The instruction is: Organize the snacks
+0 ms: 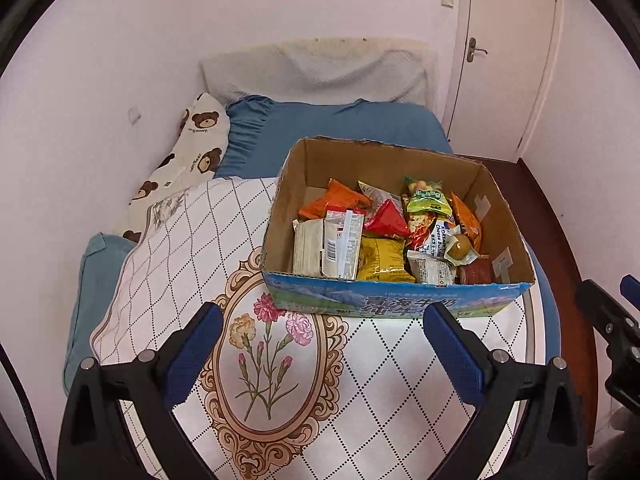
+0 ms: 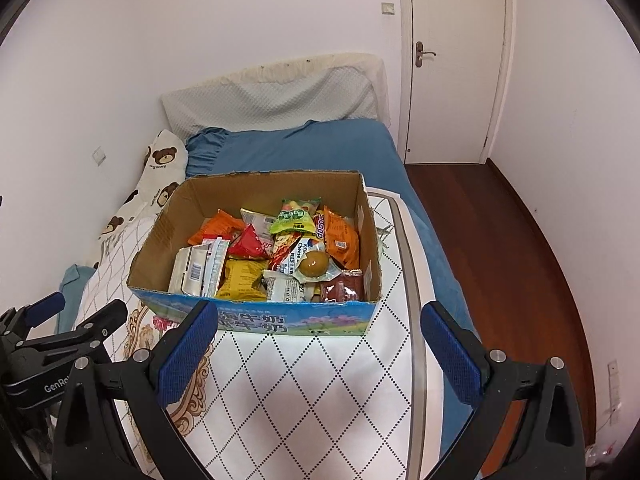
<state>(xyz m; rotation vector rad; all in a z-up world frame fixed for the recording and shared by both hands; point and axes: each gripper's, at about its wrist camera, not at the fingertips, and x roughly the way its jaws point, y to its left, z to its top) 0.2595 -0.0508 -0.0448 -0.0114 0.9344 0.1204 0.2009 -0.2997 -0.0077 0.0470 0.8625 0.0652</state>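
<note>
An open cardboard box [image 1: 288,184] [image 2: 160,236] with a blue printed front sits on a white patterned cloth [image 1: 360,380] [image 2: 320,380] on the bed. It holds several snack packets: an orange bag [image 1: 336,200] [image 2: 218,226], a red pack [image 1: 386,220] [image 2: 250,242], a yellow bag [image 1: 380,258] [image 2: 242,280], a green pack [image 1: 426,198] [image 2: 294,218] and a wrapped brown egg [image 1: 460,245] [image 2: 314,264]. My left gripper [image 1: 322,322] is open and empty, just short of the box front. My right gripper [image 2: 320,322] is open and empty, also at the box front.
A blue bedsheet [image 1: 340,124] [image 2: 304,148], a bear-print pillow [image 1: 192,152] [image 2: 158,172] and a grey headboard cushion [image 1: 316,76] lie behind the box. A wall runs on the left. A door [image 2: 452,60] and dark wood floor [image 2: 520,240] are on the right.
</note>
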